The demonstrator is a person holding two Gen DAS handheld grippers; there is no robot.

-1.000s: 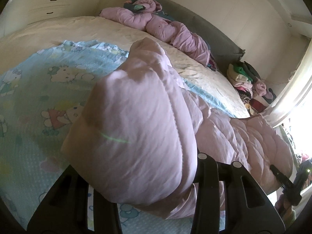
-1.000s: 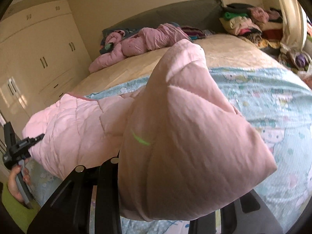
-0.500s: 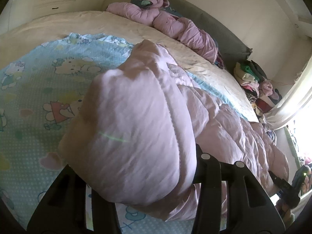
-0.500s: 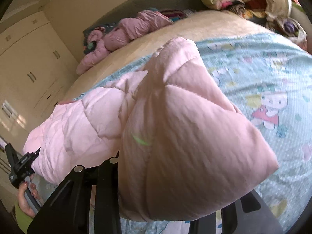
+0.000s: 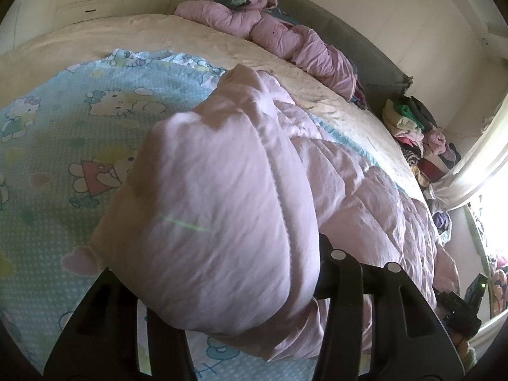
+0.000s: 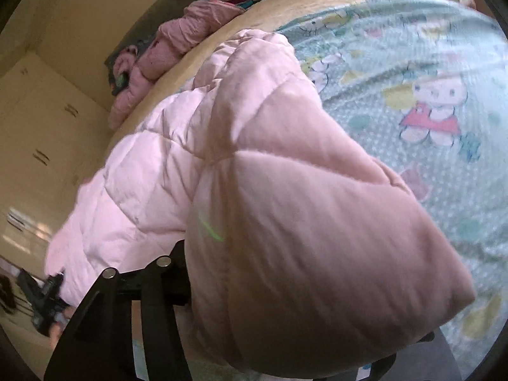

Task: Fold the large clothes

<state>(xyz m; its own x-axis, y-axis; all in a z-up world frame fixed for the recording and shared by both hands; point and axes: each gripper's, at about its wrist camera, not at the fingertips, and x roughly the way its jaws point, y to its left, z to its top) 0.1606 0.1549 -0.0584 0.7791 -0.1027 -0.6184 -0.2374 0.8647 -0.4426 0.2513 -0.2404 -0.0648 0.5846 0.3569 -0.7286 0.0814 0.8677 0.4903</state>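
Plainly, the risk is the puffy pink jacket (image 5: 222, 209) springing back or sliding off its fold as both grips let go, because the padding is thick and slippery. The left claw (image 5: 241, 311) has just been opening; a jacket corner bulges between its jaws and over them, hiding the tips, so I cannot tell if the pads press. The right claw (image 6: 285, 333) has also just been opening around the other corner, contact equally hidden. Beyond both claws, the jacket lies on the bed (image 6: 412, 63).
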